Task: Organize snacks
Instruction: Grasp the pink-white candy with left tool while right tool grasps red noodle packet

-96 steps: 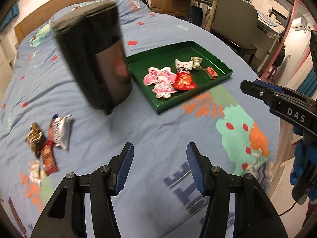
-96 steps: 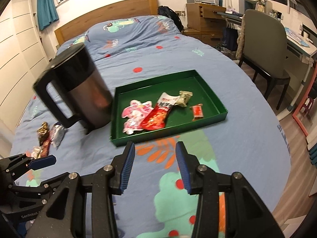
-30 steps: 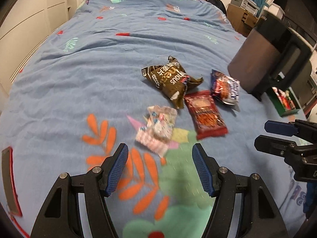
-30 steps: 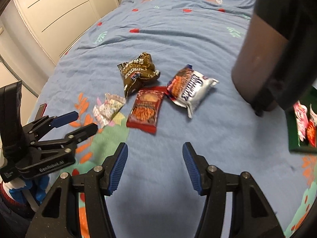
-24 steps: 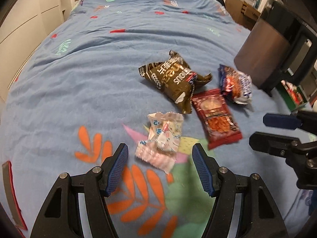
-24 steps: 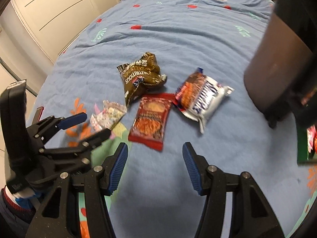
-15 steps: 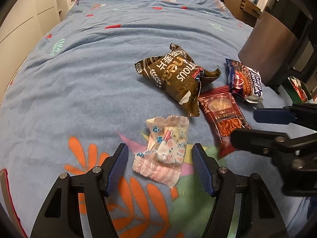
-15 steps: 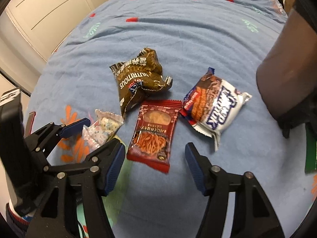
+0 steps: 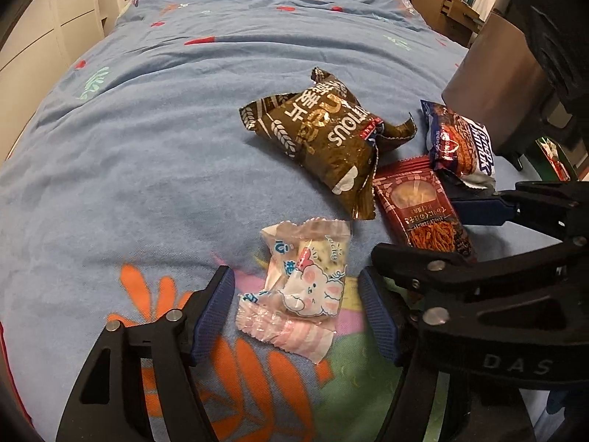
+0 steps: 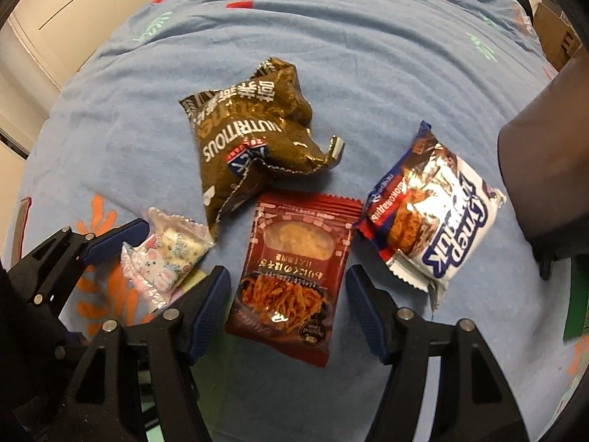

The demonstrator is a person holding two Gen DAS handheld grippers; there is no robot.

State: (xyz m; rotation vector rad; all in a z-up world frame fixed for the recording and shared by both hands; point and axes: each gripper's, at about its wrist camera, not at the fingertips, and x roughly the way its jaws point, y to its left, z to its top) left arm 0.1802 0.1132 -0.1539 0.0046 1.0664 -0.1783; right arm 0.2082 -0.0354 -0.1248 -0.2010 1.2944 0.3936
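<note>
Blue bedspread: a cotton cover (image 9: 154,154) printed with orange leaves and red dots carries four snack packets in a loose cluster.
Left gripper: the black two-finger tool with blue pads (image 9: 296,313) points steeply down, its jaws spread and just now widened further, straddling a small clear packet with a pink cartoon rabbit (image 9: 305,287); the pads (image 9: 213,309) stand clear of the wrapper on both sides.
Right gripper: the matching black tool (image 10: 285,307) also points steeply down, jaws wide and just now opened further, either side of the lower end of a dark red foil packet of orange snack sticks (image 10: 291,272); neither pad presses on it.
Rabbit packet: flat on the cover over a pink and green patch of the print, seen in the right wrist view (image 10: 162,258) between the left tool's fingers.
Red packet: flat, its top edge just below the brown bag, its lower part crossed by the right tool in the left wrist view (image 9: 419,206).
Brown bag: a crumpled brown foil bag lettered "NUTRITIOUS" (image 10: 250,140), torn open at one corner, farthest up the bed.
Silver packet: a silver, blue and red wrapper (image 10: 430,213), beside the red packet, near the jug.
Dark jug: a tall brown-and-black vessel (image 9: 511,84) standing at the cluster's right.
Green tray: only an edge (image 10: 576,302) shows past the jug; in the left wrist view a snack is visible there.
</note>
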